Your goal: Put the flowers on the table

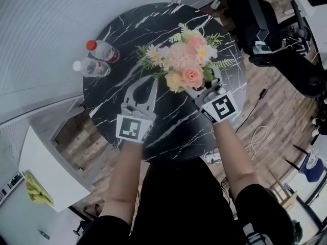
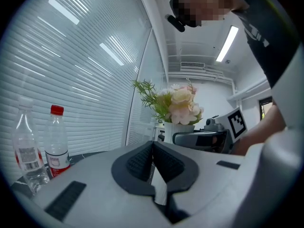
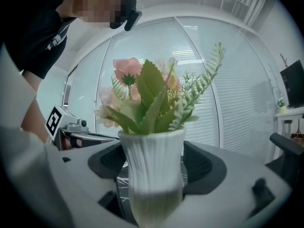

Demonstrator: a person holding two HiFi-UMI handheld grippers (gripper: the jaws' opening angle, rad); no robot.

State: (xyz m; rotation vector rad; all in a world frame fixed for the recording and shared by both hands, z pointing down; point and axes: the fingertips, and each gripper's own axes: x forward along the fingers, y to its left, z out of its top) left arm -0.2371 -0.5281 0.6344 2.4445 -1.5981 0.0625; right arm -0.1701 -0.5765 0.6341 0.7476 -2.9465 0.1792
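A bunch of pink, peach and white flowers point(image 1: 186, 60) with green sprigs stands in a white ribbed vase point(image 3: 152, 170) over the round black marble table point(image 1: 173, 131). My right gripper point(image 1: 202, 88) is shut on the vase, its pads on either side of the body point(image 3: 154, 167). Whether the vase base touches the table is hidden. My left gripper point(image 1: 152, 79) lies just left of the flowers, shut with nothing in it point(image 2: 153, 146). In the left gripper view the flowers point(image 2: 178, 106) and the right gripper point(image 2: 209, 137) show ahead.
Two plastic water bottles, one red-capped point(image 1: 102, 50) and one white-capped point(image 1: 91, 68), stand at the table's far left edge. A black office chair point(image 1: 260, 24) is beyond the table at right. A white cabinet point(image 1: 46, 172) stands at lower left; cables point(image 1: 260, 134) lie on the wooden floor.
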